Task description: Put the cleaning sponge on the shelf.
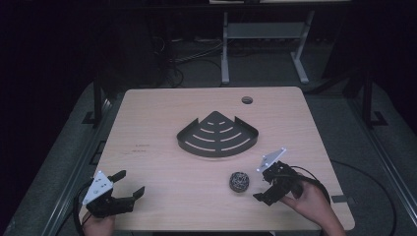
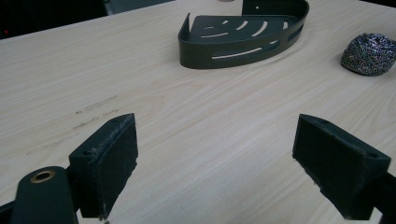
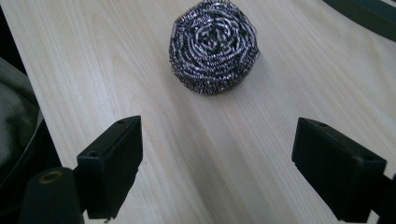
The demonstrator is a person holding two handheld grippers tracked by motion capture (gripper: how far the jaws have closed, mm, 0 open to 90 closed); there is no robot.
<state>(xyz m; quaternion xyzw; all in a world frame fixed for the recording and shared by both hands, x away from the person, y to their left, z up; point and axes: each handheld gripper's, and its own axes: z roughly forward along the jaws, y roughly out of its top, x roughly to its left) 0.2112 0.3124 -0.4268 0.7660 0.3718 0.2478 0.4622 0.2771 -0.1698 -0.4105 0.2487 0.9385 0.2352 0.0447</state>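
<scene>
Now the right hand-held gripper (image 1: 261, 183) is hovering with jaws spread wide just beside the steel wool scourer (image 3: 213, 45) lying on the desk (image 1: 162, 172), which looks light and springy, best pinched across its round middle.

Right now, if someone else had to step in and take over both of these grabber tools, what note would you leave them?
Left gripper: open, holding nothing, near the table's front left corner.
Right gripper: open, holding nothing, aimed at the steel scrubber, close but not touching.
Scrubber lies on the table, in front of the dark corner tray, apart from it. The tray holds nothing.
Done: nothing gripped yet.
Left: probably close the right gripper on the scrubber; it likely goes into the tray.
</scene>
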